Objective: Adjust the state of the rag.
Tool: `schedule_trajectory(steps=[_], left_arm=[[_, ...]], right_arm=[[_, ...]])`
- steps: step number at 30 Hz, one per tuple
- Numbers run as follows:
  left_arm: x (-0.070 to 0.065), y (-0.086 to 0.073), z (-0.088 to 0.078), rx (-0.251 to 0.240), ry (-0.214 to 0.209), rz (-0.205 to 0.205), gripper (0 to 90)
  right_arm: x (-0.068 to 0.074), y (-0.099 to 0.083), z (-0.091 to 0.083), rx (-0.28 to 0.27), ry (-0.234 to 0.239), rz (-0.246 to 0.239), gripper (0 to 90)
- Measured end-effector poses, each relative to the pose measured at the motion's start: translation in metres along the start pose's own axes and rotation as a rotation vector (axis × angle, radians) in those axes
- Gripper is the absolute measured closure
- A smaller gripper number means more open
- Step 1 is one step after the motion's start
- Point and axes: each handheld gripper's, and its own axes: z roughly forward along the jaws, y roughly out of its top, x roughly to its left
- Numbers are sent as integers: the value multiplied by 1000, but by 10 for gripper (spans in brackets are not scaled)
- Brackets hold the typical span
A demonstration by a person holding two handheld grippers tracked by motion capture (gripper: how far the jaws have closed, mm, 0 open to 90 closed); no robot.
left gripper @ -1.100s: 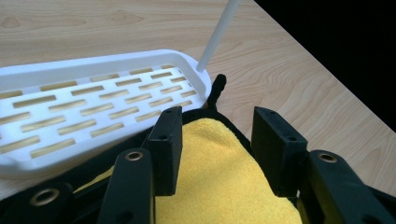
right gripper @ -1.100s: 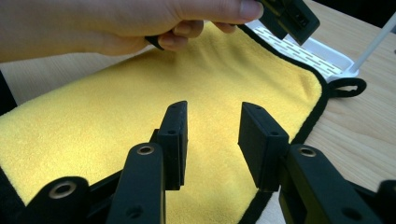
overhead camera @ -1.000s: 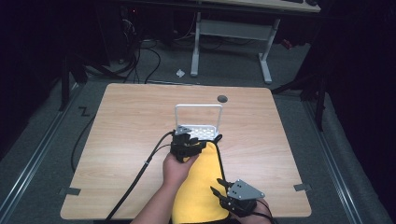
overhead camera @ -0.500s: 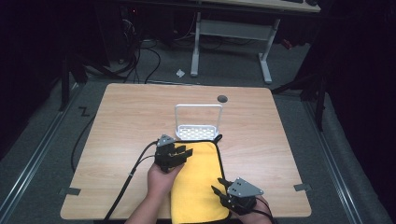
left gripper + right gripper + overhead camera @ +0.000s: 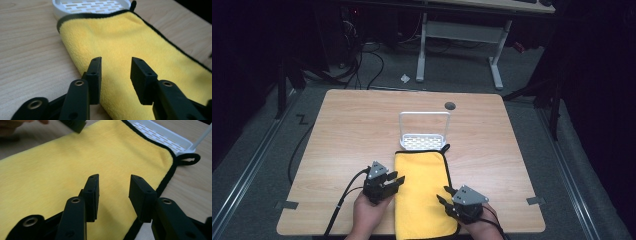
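- Cloth (image 5: pixel 422 192), yellow and black-edged, lies flat at the table's (image 5: pixel 352 130) near edge, its far end touching the white slotted rack (image 5: pixel 424 141).
- Left gripper (image 5: pixel 393 181) sits at the cloth's left edge, jaws just narrowing yet apart, nothing pinched; right gripper (image 5: pixel 443 201) rests over the right edge, unclenched.
- Risk: plush pile may bunch or slip from one-sided pinches; a tug could shove the light plastic rack.
- Hanging loop (image 5: pixel 190 158) is thin, snag-prone.

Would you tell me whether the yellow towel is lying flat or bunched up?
Flat: the yellow towel lies smooth on the table.
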Motion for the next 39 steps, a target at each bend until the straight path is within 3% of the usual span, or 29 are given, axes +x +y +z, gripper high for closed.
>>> schedule_trajectory(steps=[5,7,10,13,18,21,24,29,34,39], left_arm=[[-3,-6,12,88,17,51,789],[-2,-7,11,84,10,56,796],[0,-9,8,89,-7,68,800],[1,-12,3,95,-28,72,799],[-5,-21,-10,116,-51,96,797],[-6,-29,-16,98,-67,107,788],[0,-27,-19,102,-102,59,732],[21,-10,-18,38,-22,-12,622],[44,7,3,24,11,-85,476],[49,13,24,36,-7,-160,464]], right_arm=[[-26,16,34,86,-14,51,852],[-35,18,48,132,-11,94,866],[-39,15,62,190,-10,99,865],[-36,15,60,189,6,106,861],[-20,7,45,182,44,65,843],[-13,2,39,170,60,55,829],[-11,1,39,158,59,52,826],[-13,-1,39,148,64,66,819],[-12,-1,39,144,61,56,818],[-13,-2,39,133,65,54,815]])
